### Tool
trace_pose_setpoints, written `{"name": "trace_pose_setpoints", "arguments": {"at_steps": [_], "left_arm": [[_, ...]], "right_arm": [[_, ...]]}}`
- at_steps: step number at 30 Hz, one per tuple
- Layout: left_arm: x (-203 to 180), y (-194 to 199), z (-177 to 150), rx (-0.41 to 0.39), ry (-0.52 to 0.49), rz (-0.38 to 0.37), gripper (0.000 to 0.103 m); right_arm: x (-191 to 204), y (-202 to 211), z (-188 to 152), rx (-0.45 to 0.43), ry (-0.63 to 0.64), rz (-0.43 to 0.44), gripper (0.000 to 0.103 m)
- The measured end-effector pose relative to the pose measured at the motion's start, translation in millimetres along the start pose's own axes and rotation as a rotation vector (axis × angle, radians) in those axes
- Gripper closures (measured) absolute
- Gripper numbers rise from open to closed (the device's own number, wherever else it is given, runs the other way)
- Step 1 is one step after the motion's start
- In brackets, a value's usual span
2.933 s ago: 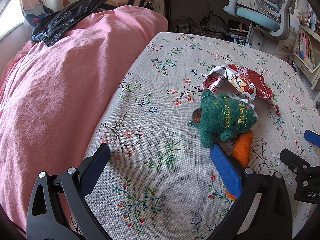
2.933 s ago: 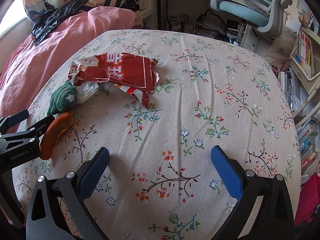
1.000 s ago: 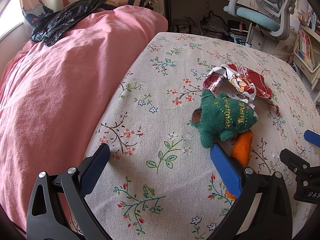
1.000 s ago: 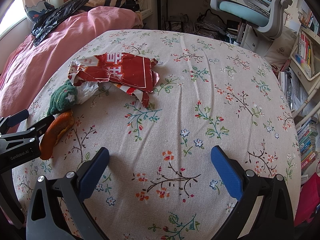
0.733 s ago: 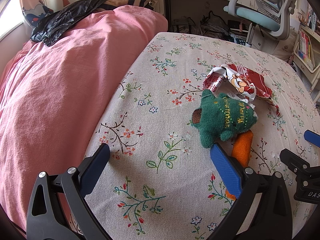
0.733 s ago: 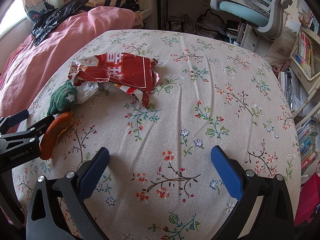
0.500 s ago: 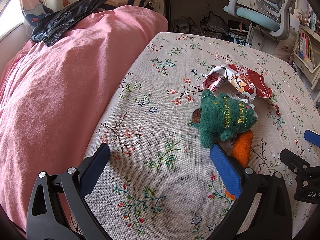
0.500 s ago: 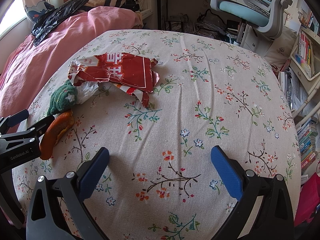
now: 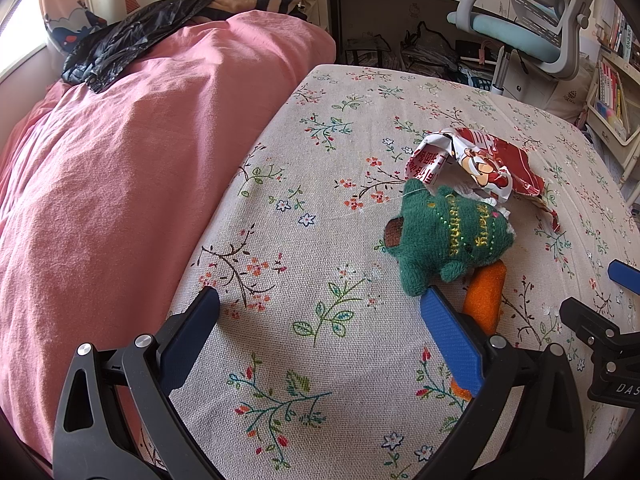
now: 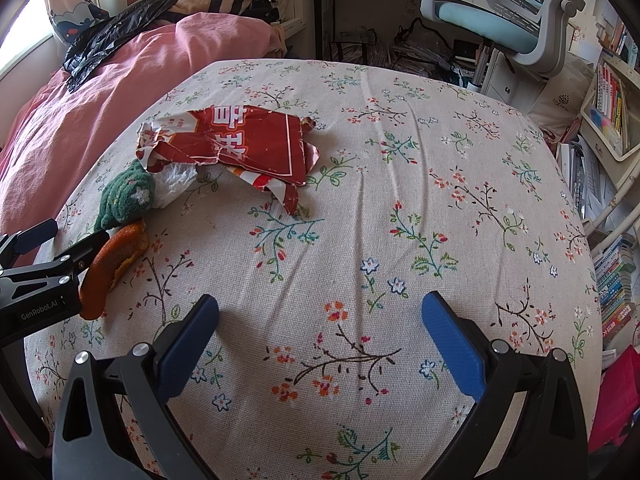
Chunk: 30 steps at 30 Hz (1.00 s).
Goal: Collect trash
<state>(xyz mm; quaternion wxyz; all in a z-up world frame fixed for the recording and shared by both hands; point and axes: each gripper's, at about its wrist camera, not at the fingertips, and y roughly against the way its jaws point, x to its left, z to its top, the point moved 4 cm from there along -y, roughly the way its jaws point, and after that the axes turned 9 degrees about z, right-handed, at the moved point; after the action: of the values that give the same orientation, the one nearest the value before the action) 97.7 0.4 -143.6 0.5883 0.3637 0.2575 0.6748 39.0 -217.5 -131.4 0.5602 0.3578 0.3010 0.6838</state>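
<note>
Both grippers idle over the floral bedsheet (image 10: 400,208), jaws spread wide, nothing held. Trash cluster sits on the sheet: torn red wrapper (image 10: 244,144), white crumpled paper (image 10: 176,184) tucked under its near edge, orange peel (image 9: 484,300) closest to us. Green plush toy (image 9: 448,240) lies between peel and wrapper, touching both, probably not trash. Left gripper (image 9: 320,332) is nearer: peel is just beside its right finger, outside the gap, long axis running roughly away along the fingers. Right gripper (image 10: 320,336) has everything ahead and to its left, well apart. My read: left shifts right to straddle the peel across its narrow width; wrapper suits either arm
</note>
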Motion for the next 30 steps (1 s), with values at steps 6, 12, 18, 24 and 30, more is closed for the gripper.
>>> {"name": "trace_pose_setpoints", "arguments": {"at_steps": [6,12,18,24,30], "left_arm": [[0.0,0.0,0.0,0.000,0.000,0.000,0.006],[0.0,0.0,0.0,0.000,0.000,0.000,0.006],[0.1,0.3,-0.4,0.000,0.000,0.000,0.006],[-2.1,1.2,-0.5,0.000,-0.004,0.021,0.006],[-7.0,6.5,-3.6,0.007,0.062,0.102,0.006]], "right_arm": [[0.0,0.0,0.0,0.000,0.000,0.000,0.006],[0.0,0.0,0.1,0.000,0.000,0.000,0.006],[0.0,0.0,0.0,0.000,0.000,0.000,0.006],[-0.1,0.0,-0.2,0.001,0.000,0.000,0.006],[-0.1,0.1,0.0,0.000,0.000,0.000,0.006]]}}
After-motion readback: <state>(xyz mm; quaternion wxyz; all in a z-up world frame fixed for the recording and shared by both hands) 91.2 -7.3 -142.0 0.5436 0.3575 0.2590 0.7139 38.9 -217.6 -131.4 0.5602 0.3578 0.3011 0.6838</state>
